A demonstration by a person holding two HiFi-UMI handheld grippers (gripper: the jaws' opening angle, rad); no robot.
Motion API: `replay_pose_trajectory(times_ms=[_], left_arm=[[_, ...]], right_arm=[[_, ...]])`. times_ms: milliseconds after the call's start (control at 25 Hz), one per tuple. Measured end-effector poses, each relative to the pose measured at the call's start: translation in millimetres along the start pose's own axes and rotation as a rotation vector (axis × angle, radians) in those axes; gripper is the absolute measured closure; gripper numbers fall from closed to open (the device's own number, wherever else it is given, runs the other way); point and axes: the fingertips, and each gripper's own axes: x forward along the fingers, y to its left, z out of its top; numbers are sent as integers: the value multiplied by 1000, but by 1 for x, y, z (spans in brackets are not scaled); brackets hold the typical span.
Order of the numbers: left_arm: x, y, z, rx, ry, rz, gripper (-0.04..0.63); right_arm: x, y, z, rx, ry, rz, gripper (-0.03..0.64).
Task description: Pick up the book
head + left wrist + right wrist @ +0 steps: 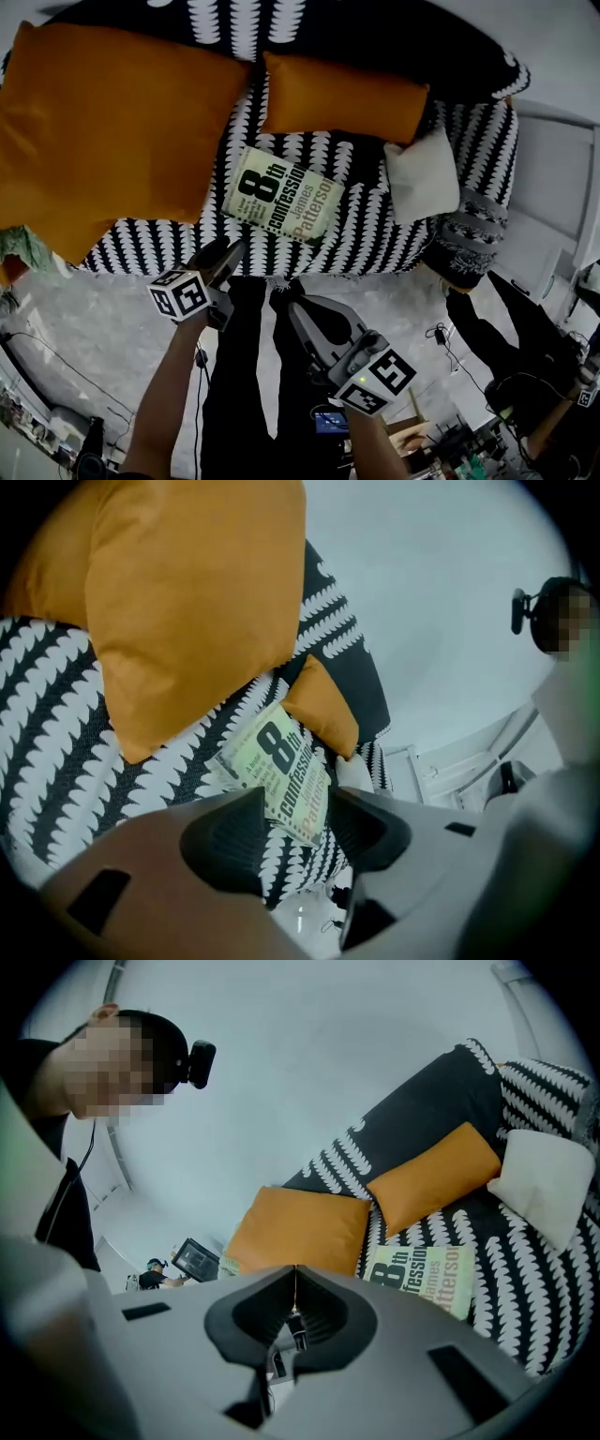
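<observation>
Approach to the book, left gripper open and leading

Left gripper [295,803] has its jaws apart with nothing between the pads. The gap is aimed at the book, which shows through it from beyond the tips and is not yet touched. Right gripper [295,1274] has its jaws closed together, tip against tip, and holds nothing. In the head view it sits lower and further back over the floor, away from the seat.

The book [281,197] lies flat with its front cover up on the black-and-white patterned cover [366,169], close to the front edge. A large orange cushion [103,122] is at its left, a smaller orange cushion [342,94] is just beyond it, and a white cushion [422,173] is at its right. It looks clear of all three.

The step in hand appears to be the reach, with no grasp begun. Next, the left gripper probably has to close the remaining distance to the book's near edge and tilt so that one jaw slides under that edge and the other comes over the cover. The soft seat should give way to let the lower jaw in. The jaws can then shut before the lift. A grip taken only at the very edge may let the paperback droop or slip out.
</observation>
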Motion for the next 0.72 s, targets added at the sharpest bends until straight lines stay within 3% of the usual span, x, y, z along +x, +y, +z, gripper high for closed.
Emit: replay_pose_trajectory(times_ms=[360, 720], left_arm=[[29, 43, -1, -177, -36, 12, 337], [55, 83, -10, -227, -25, 42, 322]], right_arm=[[12, -4, -6, 12, 24, 10, 600], [22, -20, -19, 31, 24, 11, 600]])
